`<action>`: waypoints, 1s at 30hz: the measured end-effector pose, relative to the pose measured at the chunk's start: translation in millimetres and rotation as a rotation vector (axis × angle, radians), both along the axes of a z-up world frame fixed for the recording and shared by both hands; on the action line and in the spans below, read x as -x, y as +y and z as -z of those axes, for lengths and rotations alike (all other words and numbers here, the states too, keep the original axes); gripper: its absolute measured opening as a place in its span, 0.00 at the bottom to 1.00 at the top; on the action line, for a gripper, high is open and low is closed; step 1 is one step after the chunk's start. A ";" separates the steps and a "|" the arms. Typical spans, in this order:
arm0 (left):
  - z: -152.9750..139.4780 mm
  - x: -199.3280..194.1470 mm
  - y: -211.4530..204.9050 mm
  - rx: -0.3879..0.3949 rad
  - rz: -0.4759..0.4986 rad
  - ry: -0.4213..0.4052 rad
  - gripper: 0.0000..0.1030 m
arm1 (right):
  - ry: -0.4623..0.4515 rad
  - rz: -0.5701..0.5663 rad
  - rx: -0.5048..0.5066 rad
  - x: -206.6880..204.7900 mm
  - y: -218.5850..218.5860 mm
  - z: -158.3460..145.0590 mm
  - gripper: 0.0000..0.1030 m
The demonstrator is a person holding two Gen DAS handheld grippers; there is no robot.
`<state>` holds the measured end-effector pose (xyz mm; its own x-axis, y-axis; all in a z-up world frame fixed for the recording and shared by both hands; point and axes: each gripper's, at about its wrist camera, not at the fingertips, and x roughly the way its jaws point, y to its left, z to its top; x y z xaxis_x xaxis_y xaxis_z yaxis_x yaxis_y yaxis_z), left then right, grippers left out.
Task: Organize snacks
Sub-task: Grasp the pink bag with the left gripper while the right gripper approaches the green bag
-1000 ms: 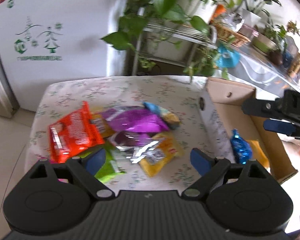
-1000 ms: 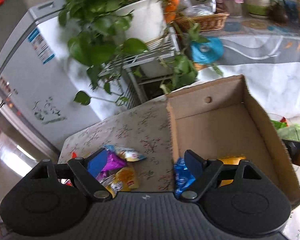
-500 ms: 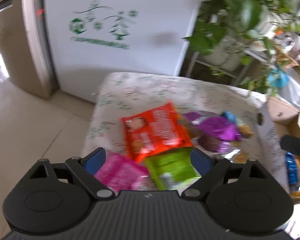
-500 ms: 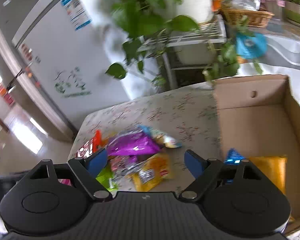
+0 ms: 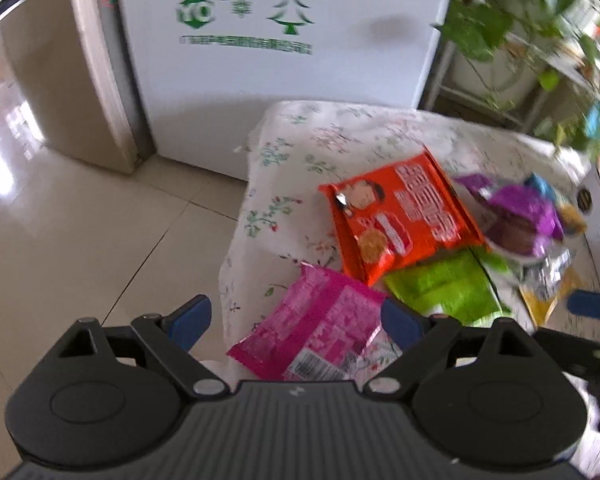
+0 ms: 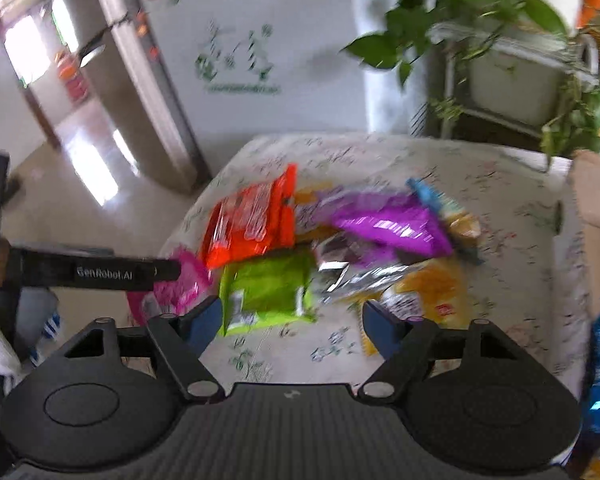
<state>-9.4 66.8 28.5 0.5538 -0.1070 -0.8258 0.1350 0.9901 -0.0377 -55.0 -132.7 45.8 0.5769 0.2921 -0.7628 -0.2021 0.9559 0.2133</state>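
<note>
The left claw, spread wide and empty, hovers over the pink packet at the table's near-left corner; light, crinkly, probably slippery foil, best pinched across a sealed edge.

The right claw is also wide and empty.

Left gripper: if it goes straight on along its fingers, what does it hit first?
Likely the crinkly pink snack packet at the table's near-left corner: it lies between the open fingers of the left gripper. Beyond it lies the orange foil snack bag. Height above the packet is unclear, so it could pass over.
</note>
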 end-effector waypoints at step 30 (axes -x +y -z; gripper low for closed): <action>25.1 9.2 -23.9 -0.028 0.353 -0.044 0.62 | 0.028 0.010 0.021 -28.8 23.7 35.4 0.49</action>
<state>-18.6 42.9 3.4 0.5220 -0.2762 -0.8070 0.4700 0.8827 0.0019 -26.2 -109.0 10.4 0.5578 0.2702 -0.7848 -0.1865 0.9621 0.1988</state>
